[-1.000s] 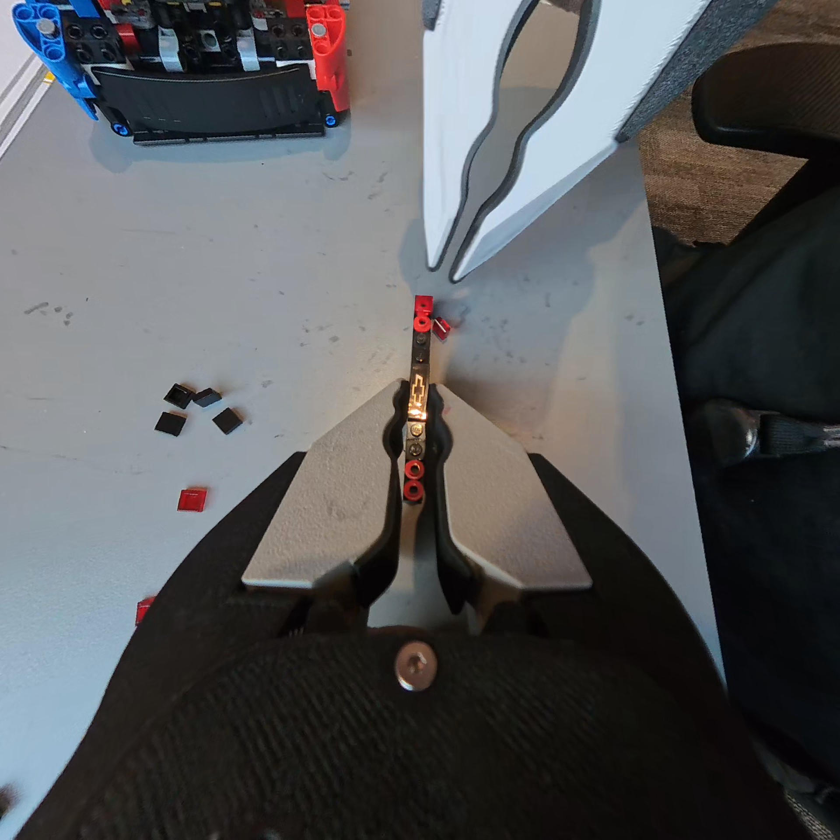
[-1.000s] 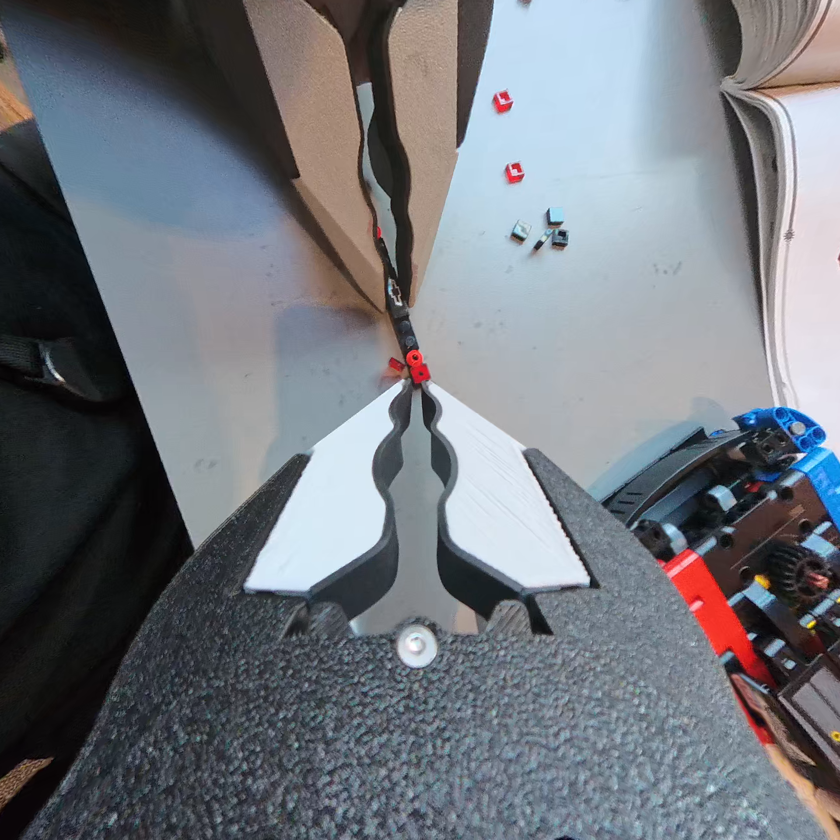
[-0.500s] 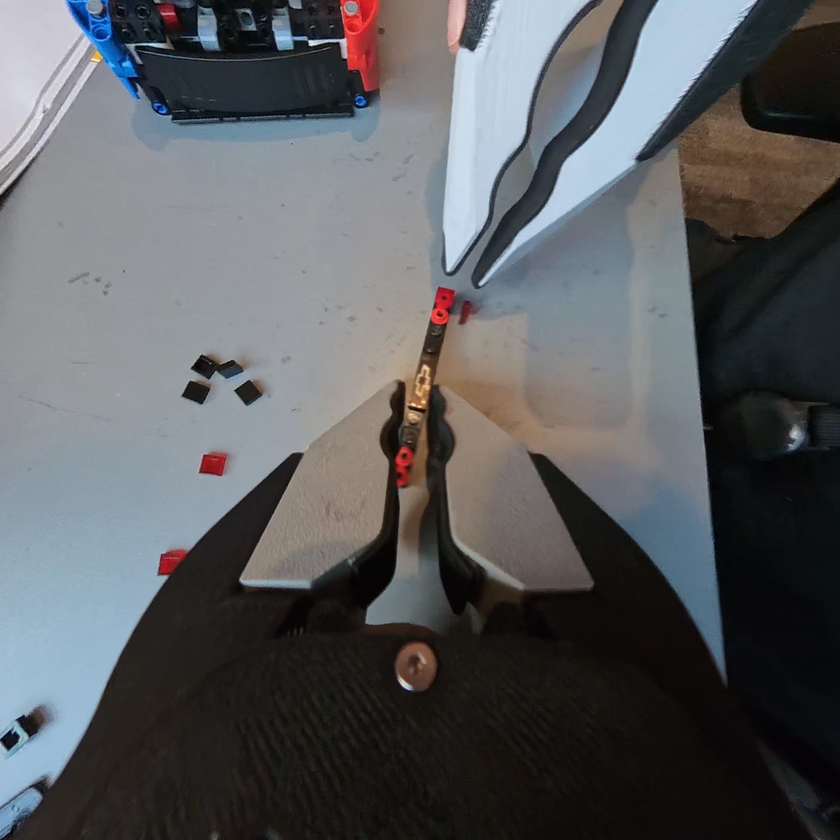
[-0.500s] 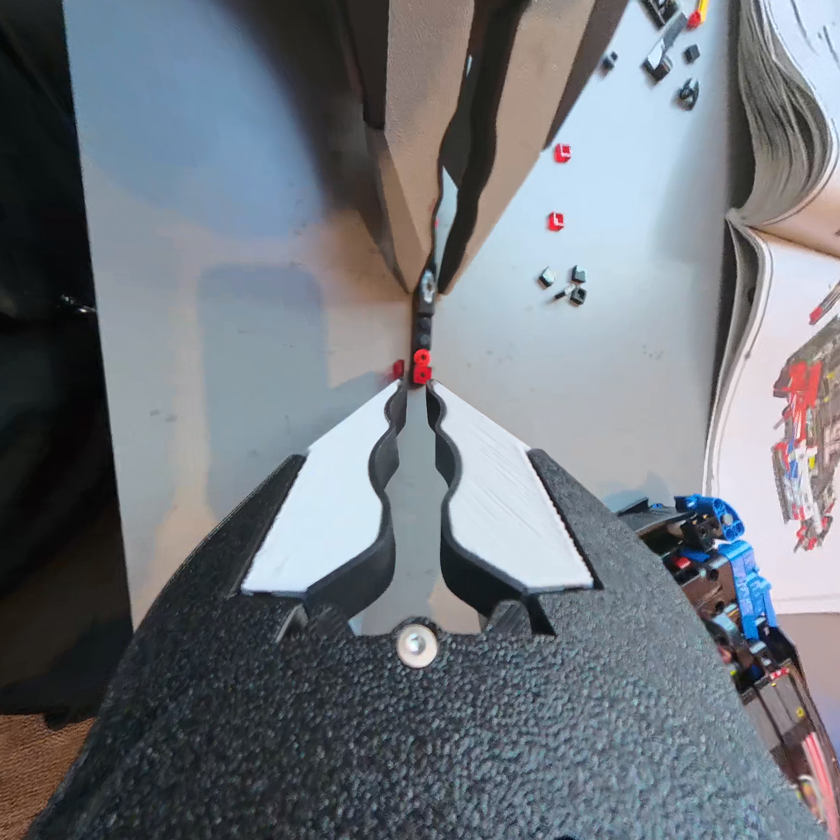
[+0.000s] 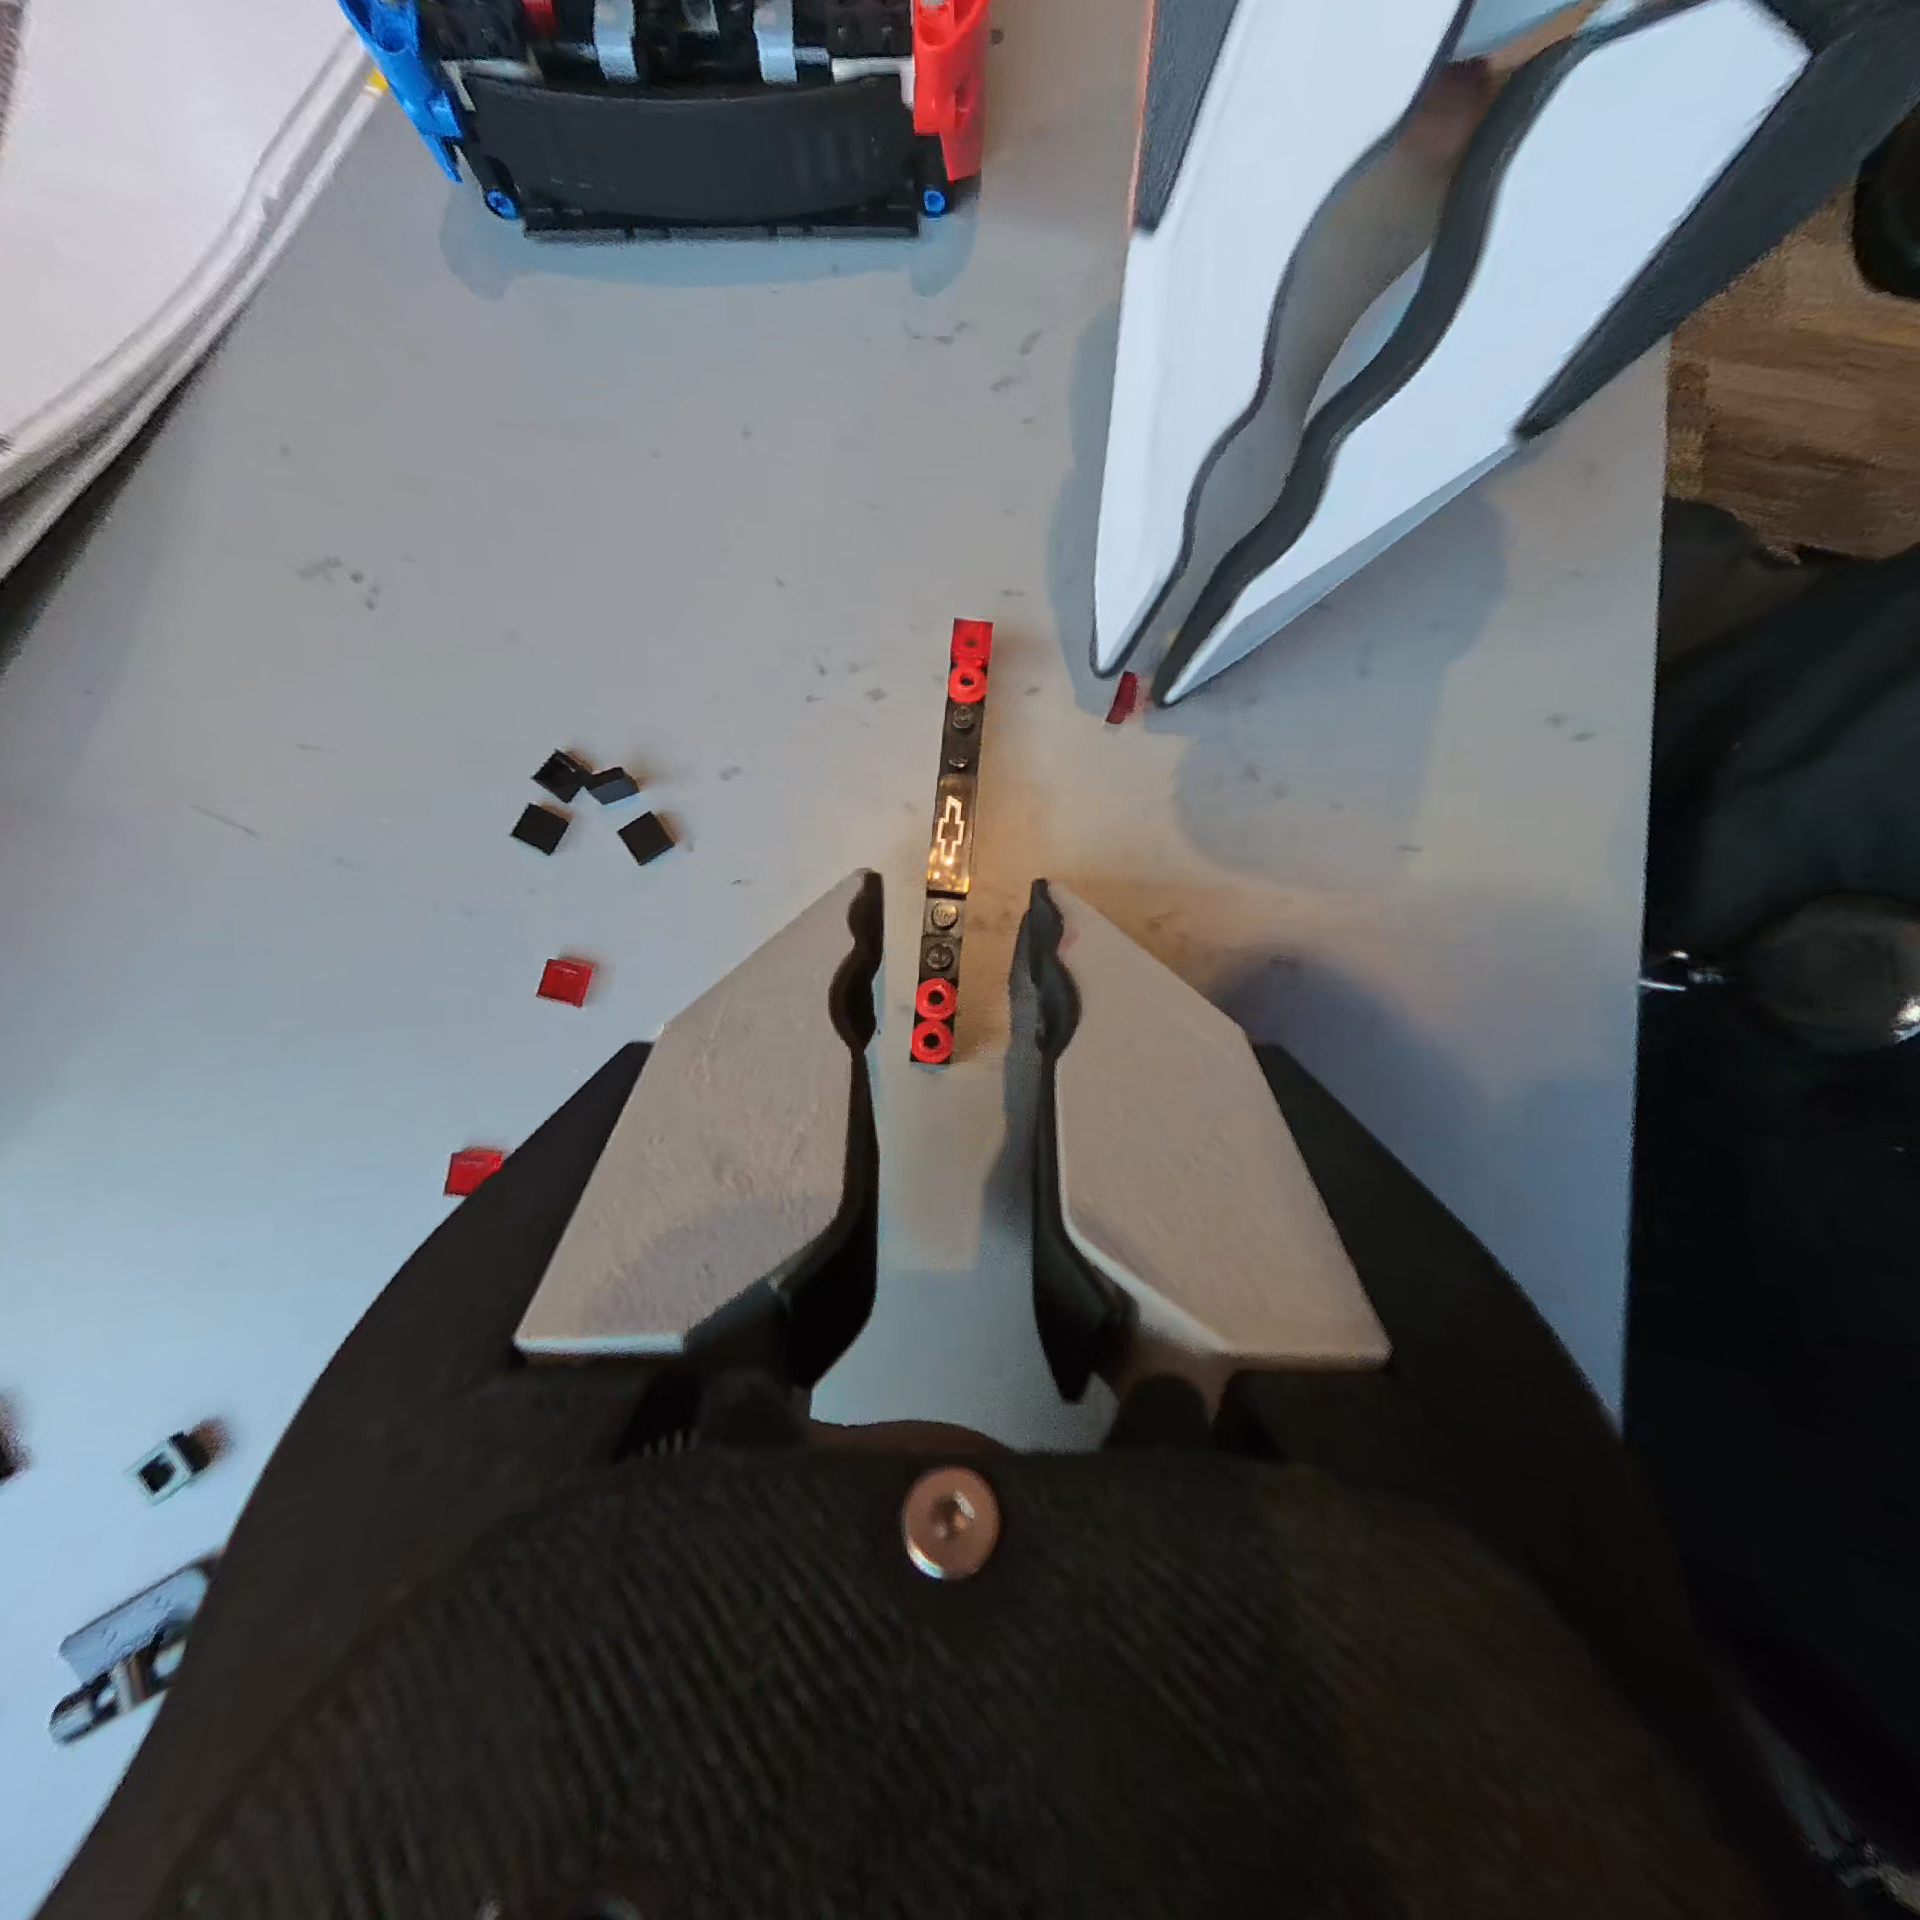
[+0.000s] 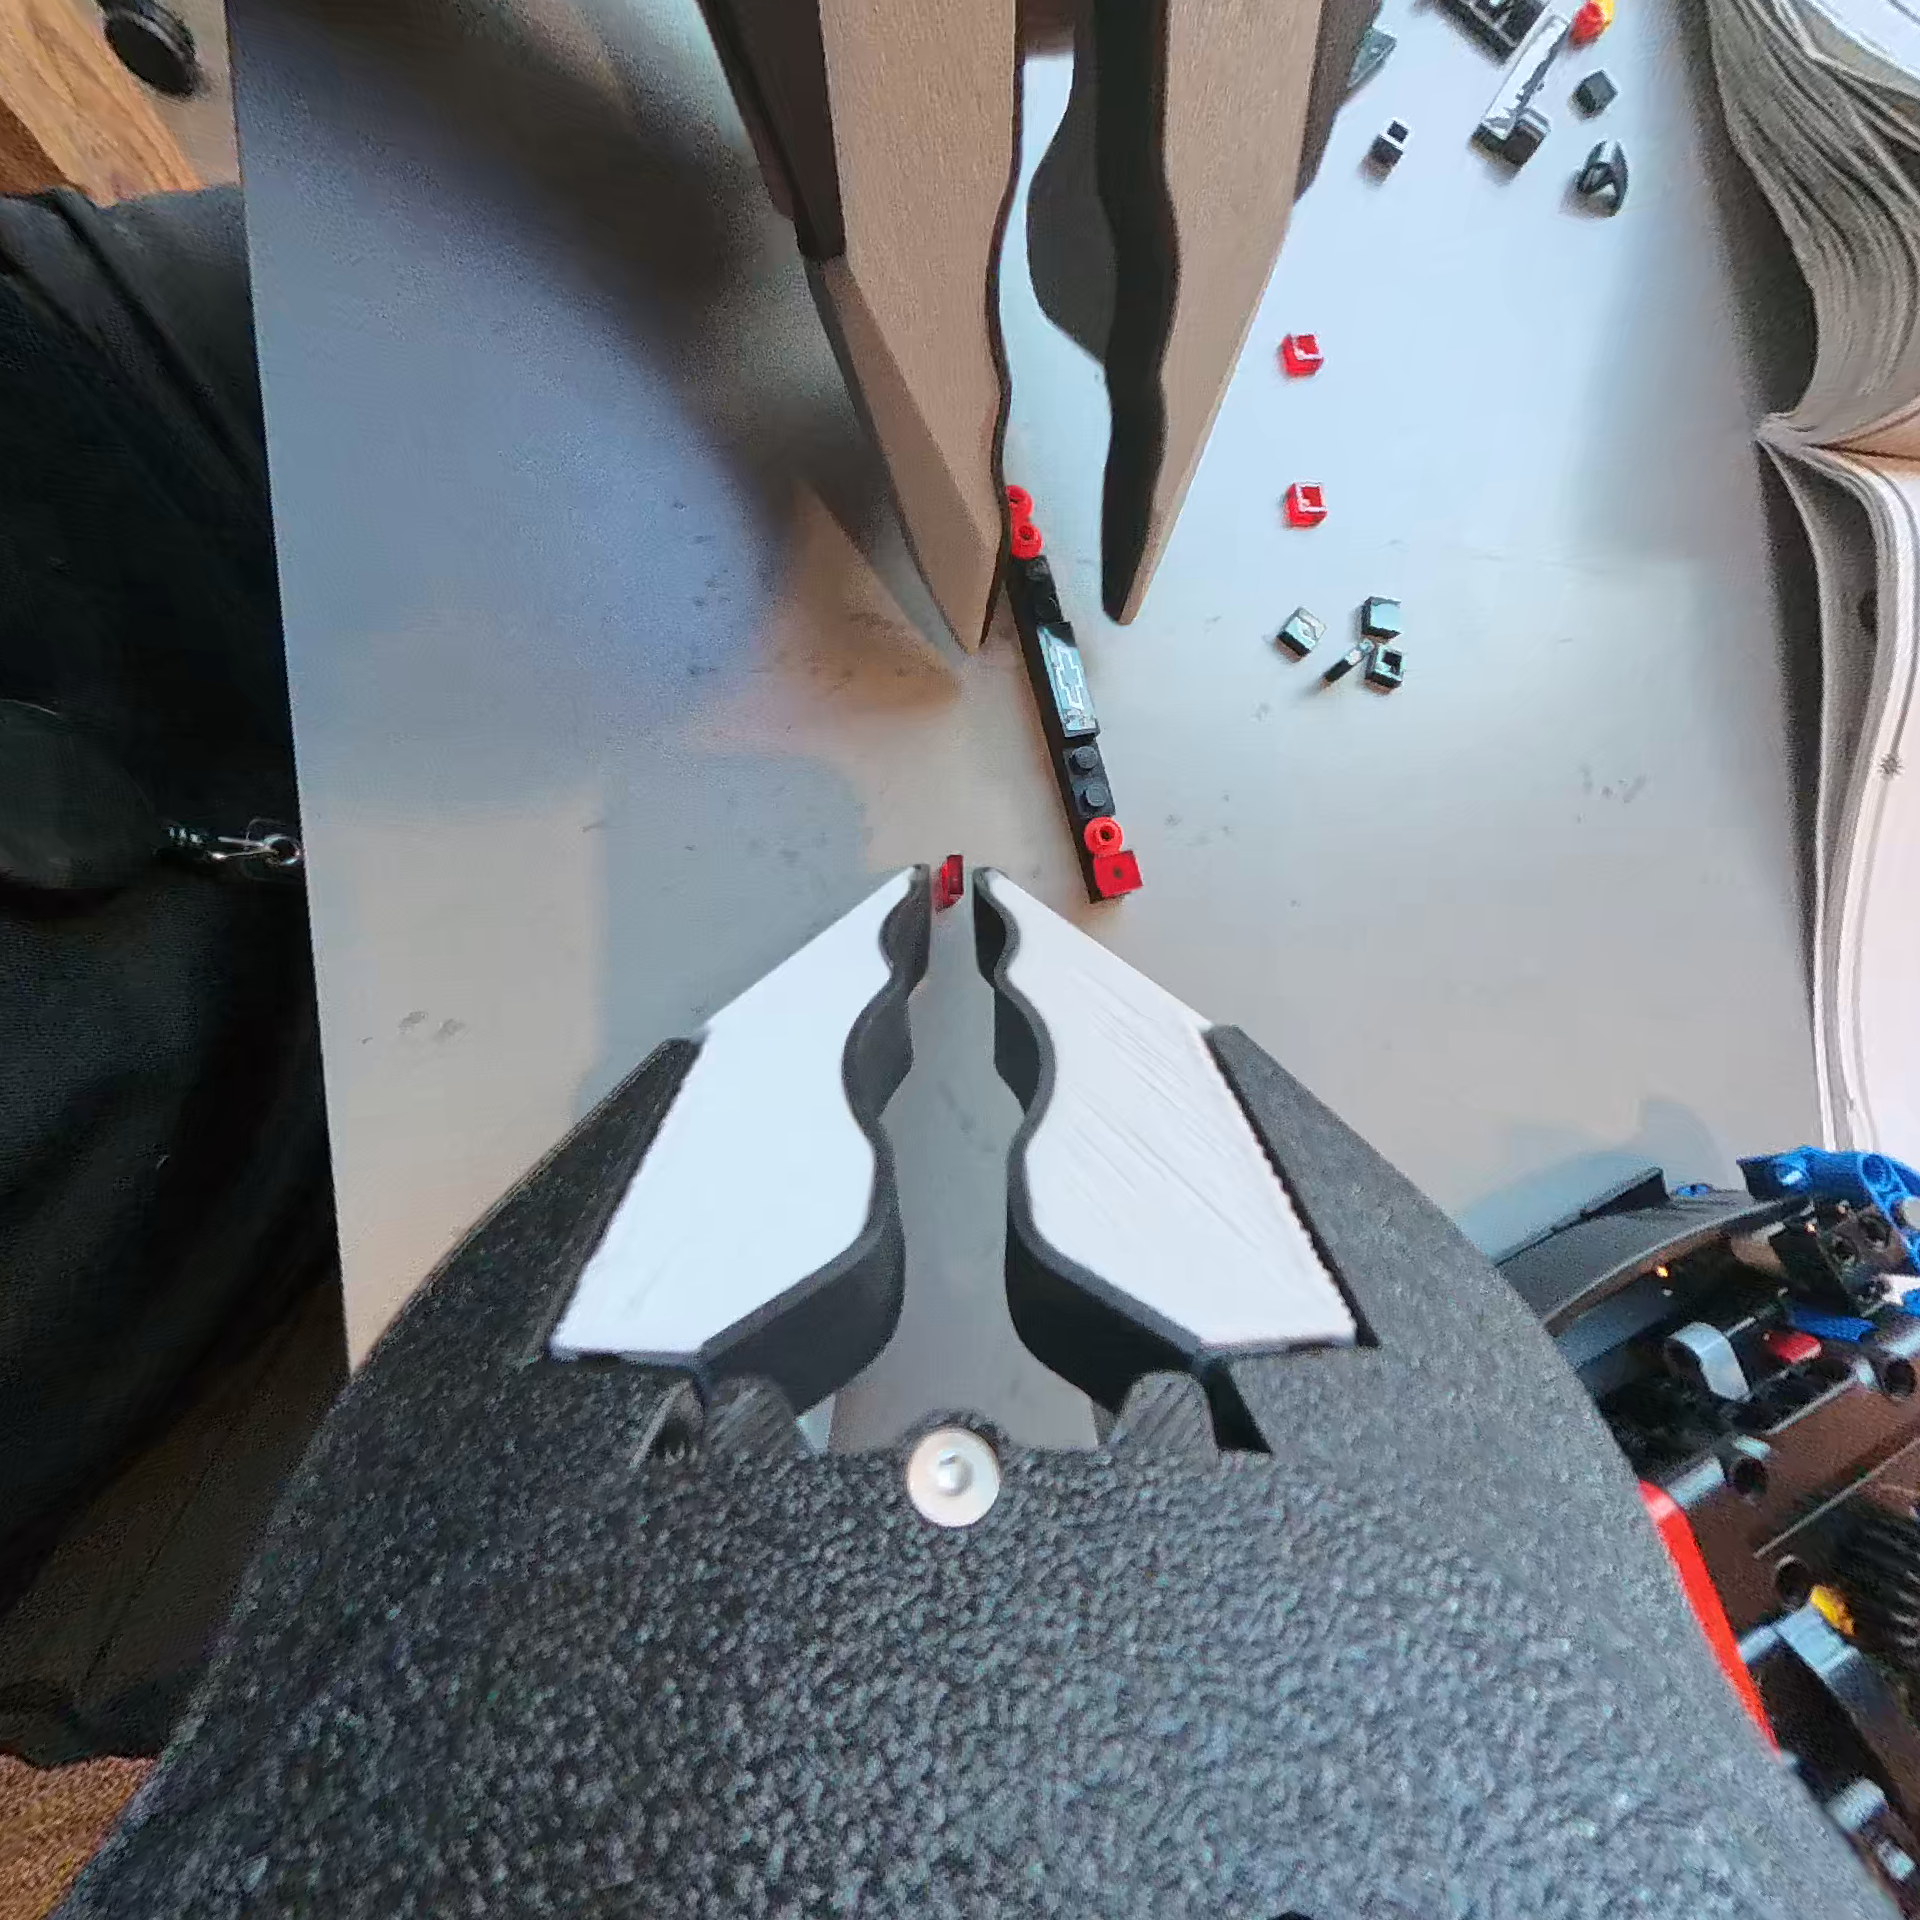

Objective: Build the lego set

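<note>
left gripper [image 5: 954,891] jaws now spread, black strip [image 5: 951,831] released (gold emblem) | right gripper [image 6: 948,883] jaws narrowly apart around red piece [image 6: 948,881]

grey table [image 5: 623,520], wooden floor [image 5: 1787,395], black chair [image 6: 114,1039]

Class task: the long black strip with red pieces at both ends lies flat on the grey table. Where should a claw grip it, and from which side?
Grip the black strip across its narrow width, near the middle, coming down from above with one finger on each long edge. It lies flat and thin, so its long sides are the only faces to pinch. The open left claw already straddles its near end.
</note>
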### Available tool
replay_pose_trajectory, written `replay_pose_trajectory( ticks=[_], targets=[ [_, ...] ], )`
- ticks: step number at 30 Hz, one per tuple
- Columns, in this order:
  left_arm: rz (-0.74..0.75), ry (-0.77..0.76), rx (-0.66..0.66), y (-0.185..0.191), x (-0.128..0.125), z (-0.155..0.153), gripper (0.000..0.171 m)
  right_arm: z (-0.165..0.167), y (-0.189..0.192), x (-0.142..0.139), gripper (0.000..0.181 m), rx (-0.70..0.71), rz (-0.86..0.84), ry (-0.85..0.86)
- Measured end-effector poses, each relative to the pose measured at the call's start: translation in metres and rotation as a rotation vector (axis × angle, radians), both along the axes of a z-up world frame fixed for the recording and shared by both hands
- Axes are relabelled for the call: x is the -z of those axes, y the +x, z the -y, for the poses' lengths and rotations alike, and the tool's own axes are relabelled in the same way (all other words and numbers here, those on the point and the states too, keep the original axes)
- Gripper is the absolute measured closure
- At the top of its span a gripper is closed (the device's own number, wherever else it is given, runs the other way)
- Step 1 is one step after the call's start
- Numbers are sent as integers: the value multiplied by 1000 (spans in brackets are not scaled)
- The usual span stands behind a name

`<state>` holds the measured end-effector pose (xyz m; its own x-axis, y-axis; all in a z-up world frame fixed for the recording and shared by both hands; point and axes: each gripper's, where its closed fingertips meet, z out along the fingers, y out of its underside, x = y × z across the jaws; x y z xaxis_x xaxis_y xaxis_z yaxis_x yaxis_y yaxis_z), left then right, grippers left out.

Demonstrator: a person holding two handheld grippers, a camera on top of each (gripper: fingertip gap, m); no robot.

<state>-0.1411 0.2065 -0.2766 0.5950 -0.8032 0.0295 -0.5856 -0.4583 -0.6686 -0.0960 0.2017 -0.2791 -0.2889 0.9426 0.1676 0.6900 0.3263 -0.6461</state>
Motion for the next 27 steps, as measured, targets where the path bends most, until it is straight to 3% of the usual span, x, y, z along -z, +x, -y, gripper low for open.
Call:
replay_pose_trajectory(
  ticks=[5, 8, 12, 15, 19, 27],
  targets=[
    [36, 69, 37, 16, -24, 10, 151, 0, -3, 1, 179, -13, -7, 12],
    [71, 53, 85, 34, -22, 18, 152, 3, -5, -18, 179, -45, -141, 114],
    [301, -122, 49, 48, -25, 24, 149, 8, -3, -54, 179, -90, -335, 449],
    [498, -198, 34, 52, -43, 23, 152, 11, 0, -63, 179, -92, -376, 580],
    [627, -249, 28, 54, -56, 18, 155, 12, -1, -65, 179, -112, -383, 653],
    [680, -268, 27, 54, -60, 16, 164, 10, -3, -63, 179, -126, -375, 683]
  ],
)
